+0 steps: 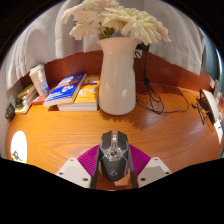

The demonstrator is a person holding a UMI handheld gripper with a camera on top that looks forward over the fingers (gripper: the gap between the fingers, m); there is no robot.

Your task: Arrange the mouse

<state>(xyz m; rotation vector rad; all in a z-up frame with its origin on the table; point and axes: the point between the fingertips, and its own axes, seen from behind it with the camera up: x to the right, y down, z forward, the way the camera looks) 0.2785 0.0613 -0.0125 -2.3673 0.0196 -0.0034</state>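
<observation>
**Gripping the mouse over the desk**

Holding the dark computer mouse (114,153), your gripper (113,166) has both fingers closed against its sides, magenta pads (88,157) showing at either flank. At 12 o'clock beyond the mouse stands a white vase (117,76) of pale flowers (112,22) on the wooden desk (60,130). Books (70,92) lie at 10 o'clock, black cables (155,100) at 2 o'clock.

White flower vase (117,75), books (70,92), wooden desk (170,130)
</observation>
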